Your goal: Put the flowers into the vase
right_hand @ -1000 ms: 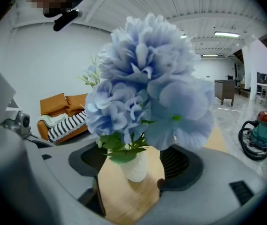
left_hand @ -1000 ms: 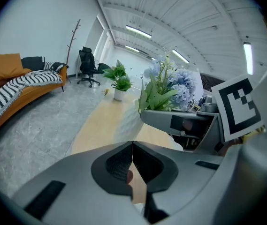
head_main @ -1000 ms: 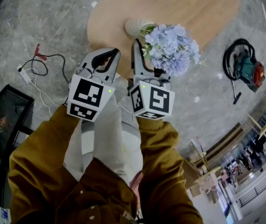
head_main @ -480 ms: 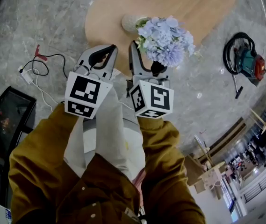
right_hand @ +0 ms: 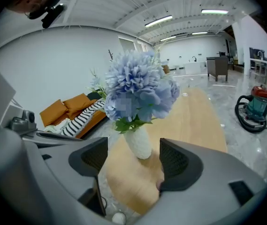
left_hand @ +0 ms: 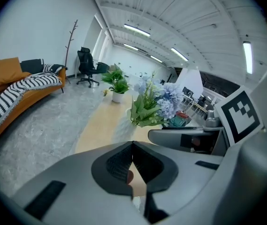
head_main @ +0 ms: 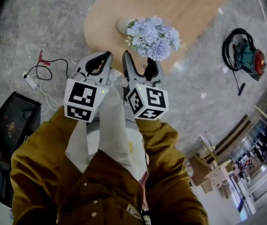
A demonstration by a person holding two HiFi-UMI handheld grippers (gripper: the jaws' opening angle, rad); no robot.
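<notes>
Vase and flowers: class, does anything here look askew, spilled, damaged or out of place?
Nothing stands out. The vase stands upright on the table with the flowers in it, and nothing is spilled. The left gripper is shut and the right gripper is open and empty. Neither touches the vase.

- Left gripper (head_main: 104,56) (left_hand: 132,144): at left, pointing forward, away from body. Jaws shut, pads meeting tip to tip, nothing between. Left marker cube (head_main: 84,100) at near end, toward person.
- Right gripper (head_main: 139,60) (right_hand: 133,158): just right of left gripper, side by side, near parallel. Jaws spread, gripping nothing. Right marker cube (head_main: 147,102) at near end.
- Arms: both in mustard-brown sleeves; left sleeve (head_main: 34,158), right sleeve (head_main: 168,172). Elbows bent, forearms reaching forward and down in front of legs.
</notes>
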